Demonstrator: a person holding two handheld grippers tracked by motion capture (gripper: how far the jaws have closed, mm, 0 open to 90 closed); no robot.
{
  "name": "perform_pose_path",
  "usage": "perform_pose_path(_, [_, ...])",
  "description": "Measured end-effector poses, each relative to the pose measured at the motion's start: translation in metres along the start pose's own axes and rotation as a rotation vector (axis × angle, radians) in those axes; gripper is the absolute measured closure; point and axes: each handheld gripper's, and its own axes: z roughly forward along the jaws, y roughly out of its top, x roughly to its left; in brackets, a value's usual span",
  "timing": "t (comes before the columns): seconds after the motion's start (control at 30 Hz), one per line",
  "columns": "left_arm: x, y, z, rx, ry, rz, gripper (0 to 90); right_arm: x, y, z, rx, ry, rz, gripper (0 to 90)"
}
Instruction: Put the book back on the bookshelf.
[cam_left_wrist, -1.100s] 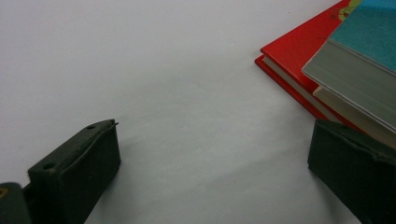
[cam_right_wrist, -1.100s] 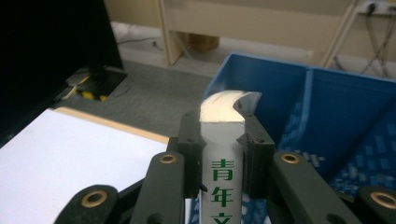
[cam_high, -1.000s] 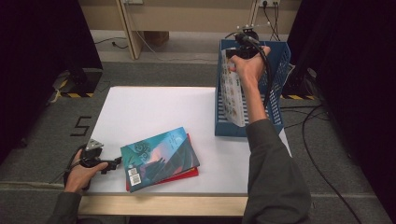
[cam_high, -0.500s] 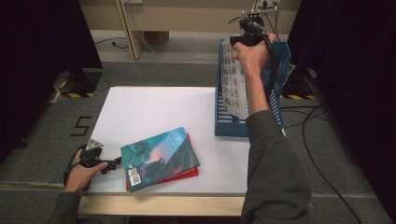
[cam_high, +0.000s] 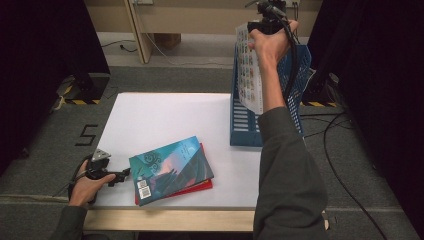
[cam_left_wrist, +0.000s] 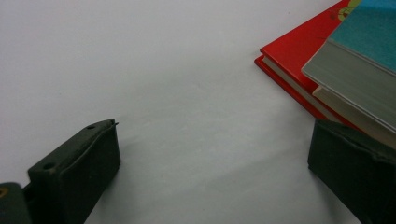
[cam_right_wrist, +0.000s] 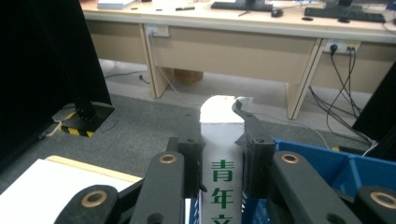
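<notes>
One magazine (cam_right_wrist: 223, 186) clamped between right tongs (cam_right_wrist: 223, 154).

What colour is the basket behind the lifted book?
Blue basket, clearest in the high view.

Grey carpeted floor (cam_high: 165, 80); beige desks (cam_right_wrist: 261, 42) along the far side; black curtains (cam_high: 40, 55) flanking; cables (cam_right_wrist: 336, 88) trailing beneath.

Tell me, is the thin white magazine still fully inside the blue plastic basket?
No, partly out. The right gripper holds the thin white magazine by its spine, most of it above the blue plastic basket rim.
</notes>
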Motion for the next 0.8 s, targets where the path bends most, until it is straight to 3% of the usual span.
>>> perform_pose_path(0.1, [0.000,0.000,0.000,0.000,0.000,0.000,1.4,0.001,-0.011,0.010,-0.002,0.019,0.005,74.2])
perform_pose_path(0.33, [0.000,0.000,0.000,-0.001,0.002,0.001,1.4,0.006,-0.025,0.008,-0.027,0.058,0.012,74.2])
perform_pose_path(0.4, [0.000,0.000,0.000,-0.001,0.002,0.001,1.4,0.006,-0.034,0.007,-0.036,0.054,0.005,74.2])
perform_pose_path(0.57, [-0.001,0.000,0.000,0.000,0.003,0.001,1.3,-0.003,-0.064,0.011,-0.042,0.077,0.047,73.9])
perform_pose_path(0.8, [-0.001,0.000,0.000,-0.001,0.004,0.001,1.3,-0.005,-0.086,0.017,-0.010,0.086,0.033,73.8])
